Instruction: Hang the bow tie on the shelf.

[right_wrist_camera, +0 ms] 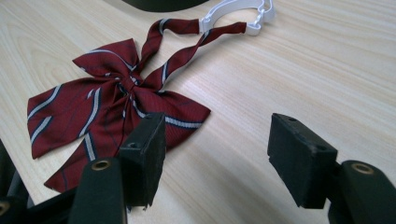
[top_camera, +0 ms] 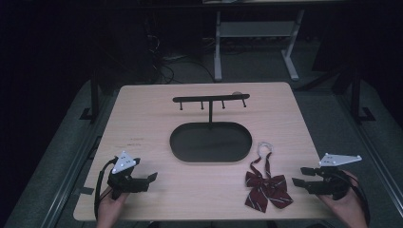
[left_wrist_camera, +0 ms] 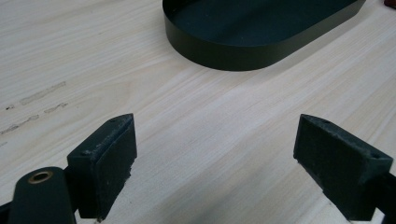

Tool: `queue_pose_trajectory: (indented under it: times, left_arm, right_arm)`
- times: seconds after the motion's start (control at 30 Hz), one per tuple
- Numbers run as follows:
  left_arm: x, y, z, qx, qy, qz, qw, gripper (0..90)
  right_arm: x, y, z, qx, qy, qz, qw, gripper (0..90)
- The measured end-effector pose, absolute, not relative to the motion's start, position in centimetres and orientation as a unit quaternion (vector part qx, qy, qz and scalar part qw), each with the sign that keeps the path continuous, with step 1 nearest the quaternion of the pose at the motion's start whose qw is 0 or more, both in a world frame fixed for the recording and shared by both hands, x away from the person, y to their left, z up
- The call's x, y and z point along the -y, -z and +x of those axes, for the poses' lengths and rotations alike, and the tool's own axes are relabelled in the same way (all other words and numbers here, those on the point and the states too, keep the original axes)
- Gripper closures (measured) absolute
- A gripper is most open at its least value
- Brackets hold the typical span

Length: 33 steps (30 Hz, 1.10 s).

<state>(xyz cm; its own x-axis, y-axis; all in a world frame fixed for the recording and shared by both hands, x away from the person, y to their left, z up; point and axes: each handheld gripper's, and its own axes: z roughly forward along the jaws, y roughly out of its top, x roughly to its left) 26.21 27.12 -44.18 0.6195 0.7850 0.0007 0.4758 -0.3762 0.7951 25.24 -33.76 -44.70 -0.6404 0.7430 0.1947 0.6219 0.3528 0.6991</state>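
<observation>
A dark red striped bow tie (top_camera: 266, 186) lies flat on the wooden table (top_camera: 142, 114) at the front right, its straps running up to a white clasp loop (top_camera: 264, 147). My right gripper (top_camera: 298, 176) rests just right of it, open and empty; its own view has the bow tie (right_wrist_camera: 112, 109) beyond its left jaw and the clasp (right_wrist_camera: 243, 16) farther off. My left gripper (top_camera: 151, 176) sits at the front left, open, nothing between its jaws. A black stand with a hook bar (top_camera: 210, 99) rises from an oval black tray (top_camera: 210, 142) at mid-table.
In the left gripper view the tray's wall (left_wrist_camera: 243, 51) lies ahead, past bare wood. Faint scuff marks (left_wrist_camera: 39, 95) are on the table to the left. Beyond the far edge stand a white desk frame (top_camera: 256, 42) and cables on the floor.
</observation>
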Motion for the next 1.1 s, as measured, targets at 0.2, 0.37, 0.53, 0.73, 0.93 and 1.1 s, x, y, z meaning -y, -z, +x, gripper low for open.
queue_pose_trajectory:
  times: [0.2,0.37,0.53,0.73,0.93,1.1]
  left_arm:
    - [-27.2,44.2,26.2,-0.393,-0.193,0.806,0.397,13.0]
    - [-27.0,44.2,26.3,-0.387,-0.191,0.811,0.395,13.0]
    - [-27.0,44.2,26.2,-0.385,-0.192,0.811,0.396,13.0]
    - [-27.2,44.2,26.2,-0.391,-0.194,0.805,0.401,13.0]
    - [-27.0,44.1,26.0,-0.385,-0.197,0.808,0.401,13.0]
    - [-27.1,44.1,26.1,-0.388,-0.197,0.806,0.401,13.0]
  right_arm:
    - [33.5,44.6,25.4,-0.820,-0.388,0.413,0.078,36.8]
    - [32.9,44.4,25.3,-0.822,-0.387,0.410,0.077,36.9]
    - [32.1,43.8,25.5,-0.826,-0.390,0.399,0.082,36.9]
    - [31.3,43.3,25.9,-0.831,-0.390,0.388,0.086,36.9]
    - [30.7,42.4,26.3,-0.835,-0.388,0.380,0.088,37.3]
    - [30.1,41.5,26.9,-0.839,-0.386,0.372,0.092,38.9]
